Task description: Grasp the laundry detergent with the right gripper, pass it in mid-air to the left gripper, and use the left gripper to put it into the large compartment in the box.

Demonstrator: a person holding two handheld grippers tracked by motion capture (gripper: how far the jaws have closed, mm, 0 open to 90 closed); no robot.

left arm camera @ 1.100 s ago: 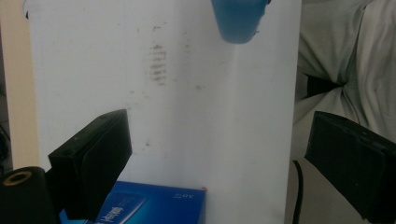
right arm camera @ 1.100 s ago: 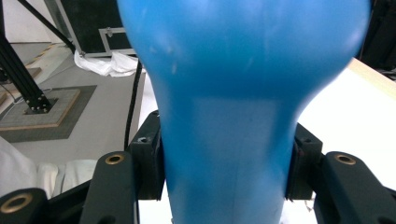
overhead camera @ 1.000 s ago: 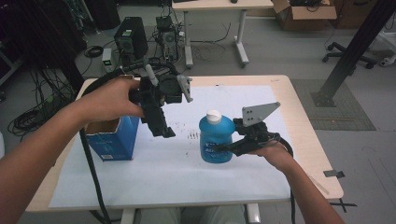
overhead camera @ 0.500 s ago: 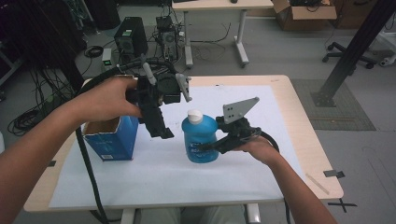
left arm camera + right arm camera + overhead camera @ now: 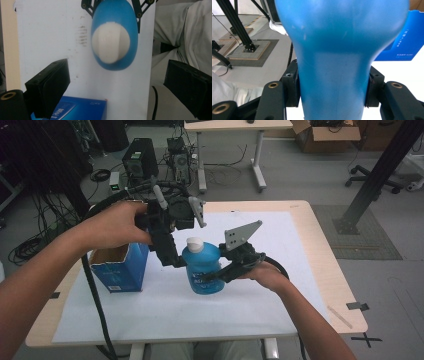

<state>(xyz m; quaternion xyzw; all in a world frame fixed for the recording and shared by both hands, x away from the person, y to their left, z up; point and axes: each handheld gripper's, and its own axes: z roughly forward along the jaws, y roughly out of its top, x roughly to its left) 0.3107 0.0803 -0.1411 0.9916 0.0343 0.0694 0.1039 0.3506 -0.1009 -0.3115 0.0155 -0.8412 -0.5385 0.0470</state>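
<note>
My right gripper (image 5: 212,277), all black with a grey plate on top, wraps a bright blue bottle (image 5: 202,270) with a white cap (image 5: 194,244). My left gripper (image 5: 175,262) is black too, brass-coloured pins showing. Beside it, a dark blue box (image 5: 120,267), brown inside, on a white sheet (image 5: 280,295) over the pale wood table (image 5: 330,270).
</note>
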